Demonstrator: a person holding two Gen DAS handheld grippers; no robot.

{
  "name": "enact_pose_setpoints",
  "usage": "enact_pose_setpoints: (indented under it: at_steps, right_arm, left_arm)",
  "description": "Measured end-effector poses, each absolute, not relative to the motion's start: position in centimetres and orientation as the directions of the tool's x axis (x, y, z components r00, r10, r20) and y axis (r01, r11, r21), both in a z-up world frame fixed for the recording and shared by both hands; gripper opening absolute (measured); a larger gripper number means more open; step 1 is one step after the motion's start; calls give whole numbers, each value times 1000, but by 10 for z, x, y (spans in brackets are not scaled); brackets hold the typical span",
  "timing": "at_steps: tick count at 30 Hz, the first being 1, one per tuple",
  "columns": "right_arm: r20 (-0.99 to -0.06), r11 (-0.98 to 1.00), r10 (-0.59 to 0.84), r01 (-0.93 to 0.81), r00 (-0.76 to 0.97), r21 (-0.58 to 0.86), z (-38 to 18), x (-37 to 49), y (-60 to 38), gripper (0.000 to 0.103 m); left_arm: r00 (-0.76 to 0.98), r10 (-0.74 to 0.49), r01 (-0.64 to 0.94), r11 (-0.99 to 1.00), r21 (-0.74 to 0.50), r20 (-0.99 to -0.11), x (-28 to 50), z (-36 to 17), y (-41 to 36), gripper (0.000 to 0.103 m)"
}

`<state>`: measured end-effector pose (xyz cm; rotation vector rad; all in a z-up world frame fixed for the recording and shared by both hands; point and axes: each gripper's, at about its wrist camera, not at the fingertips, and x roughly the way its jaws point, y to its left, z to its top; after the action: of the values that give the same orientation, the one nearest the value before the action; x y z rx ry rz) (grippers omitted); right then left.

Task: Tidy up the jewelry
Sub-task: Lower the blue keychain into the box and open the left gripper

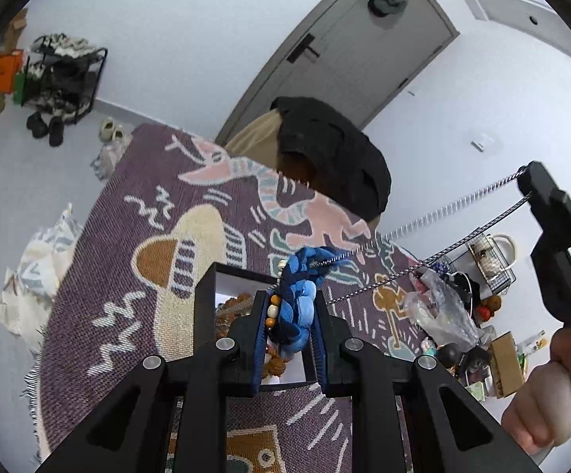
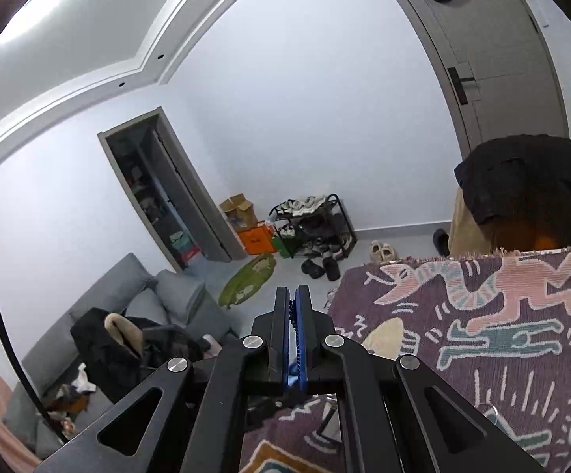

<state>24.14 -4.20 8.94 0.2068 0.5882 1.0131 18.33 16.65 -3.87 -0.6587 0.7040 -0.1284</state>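
1. Left tongs clamp the blue braided necklace above the black box on the bench.
2. Right tongs are clenched on its chain, stretched taut.
3. Brown beads are already boxed; this necklace is not yet in.

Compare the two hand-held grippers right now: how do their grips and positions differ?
The left hand-held gripper clamps a thick blue braided piece with wooden beads, jaws partly apart; the right hand-held gripper is shut almost fully on the thin chain alone. The left sits low over the black box; the right is raised off to the side, pulling the chain taut. Both hold the same piece of jewelry above the patterned rug.
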Motion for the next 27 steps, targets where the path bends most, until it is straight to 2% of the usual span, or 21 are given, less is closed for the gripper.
enact_pose_setpoints:
  at_steps: [7,9,10,12,13,14,25,26,27]
  right_arm:
    - [-417,550,825,-708,380,442,64,258,-32,4]
    - [-433,558,819,-697,375,451,55,264,-30,4]
    - [-442,563,815,-689,374,456,50,267,-29,5]
    - [-450,565,814,-680,368,467,44,271,-29,4]
    - [-457,566,813,-674,361,475,39,273,-29,4]
    - [-462,567,812,-670,357,478,36,274,-29,4]
    - [-548,603,772,-645,322,470,14,274,-12,5]
    - [-560,606,767,-642,315,469,12,274,-11,9]
    - [-573,611,760,-638,307,468,10,273,-10,27]
  left_arm:
    - [722,-342,-125,790,-600,-601,204,-61,157,21]
    - [713,-347,-132,787,-603,-609,207,-65,155,24]
    - [701,-359,-135,782,-609,-616,210,-68,153,29]
    - [680,-363,-153,780,-607,-637,213,-72,152,54]
    - [678,-353,-166,780,-603,-644,212,-73,153,73]
    - [689,-340,-173,780,-602,-639,210,-73,154,80]
    - [754,-235,-225,785,-578,-613,175,-61,183,80]
    - [757,-226,-230,786,-574,-613,172,-60,185,80]
    - [760,-219,-233,787,-571,-612,169,-59,187,80]
